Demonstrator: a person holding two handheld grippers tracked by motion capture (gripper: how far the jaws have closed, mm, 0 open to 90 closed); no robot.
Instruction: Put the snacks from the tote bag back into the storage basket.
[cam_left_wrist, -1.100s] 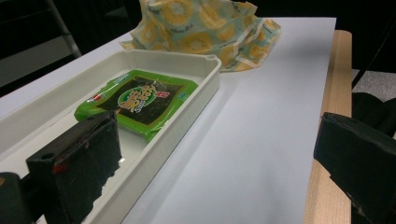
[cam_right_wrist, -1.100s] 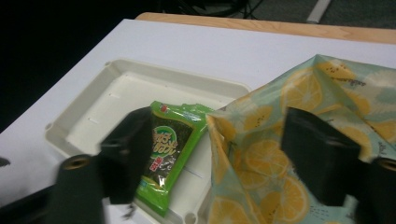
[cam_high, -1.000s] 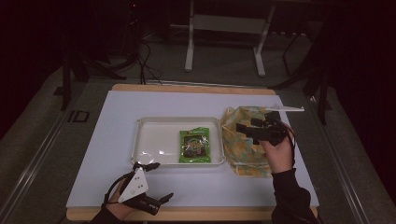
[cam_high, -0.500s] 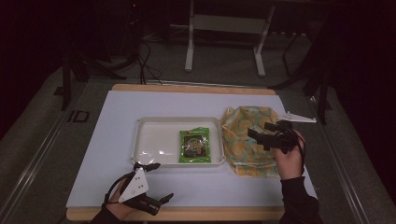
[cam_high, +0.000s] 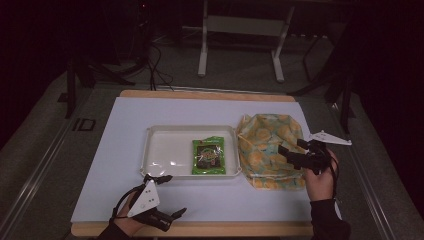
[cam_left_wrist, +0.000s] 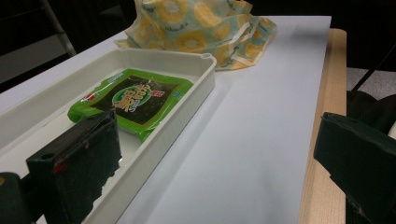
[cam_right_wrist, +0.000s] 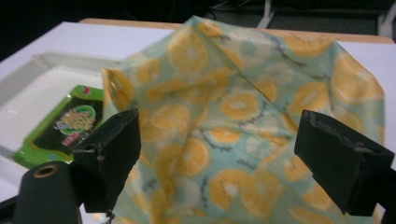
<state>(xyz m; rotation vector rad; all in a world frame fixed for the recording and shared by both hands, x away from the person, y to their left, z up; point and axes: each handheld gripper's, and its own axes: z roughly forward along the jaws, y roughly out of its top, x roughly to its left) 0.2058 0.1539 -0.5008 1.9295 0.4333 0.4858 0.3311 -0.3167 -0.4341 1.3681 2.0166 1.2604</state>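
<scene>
A white tray (cam_high: 162, 150) in the middle of the table holds a green snack packet (cam_high: 208, 156), seen too in the left gripper view (cam_left_wrist: 133, 100). To the tray's right lies a crumpled cloth bag printed with orange slices (cam_high: 265, 145). My right gripper (cam_high: 291, 149) hovers over the bag's right side, jaws wide apart, with nothing between them. In the right gripper view the bag (cam_right_wrist: 243, 107) spreads out under the right gripper (cam_right_wrist: 222, 126). My left gripper (cam_high: 172, 196) rests open near the table's front edge, just in front of the tray (cam_left_wrist: 187, 100), holding nothing.
A pale sheet (cam_high: 125, 130) covers the wooden table, whose bare edge (cam_high: 210, 229) runs along the front. Metal stand legs (cam_high: 202, 55) and cables lie on the dark floor beyond the far edge. Open sheet lies left of the tray.
My right gripper has drifted right and toward the near side, from above the bag's middle to its right part. The left gripper has stayed still.
</scene>
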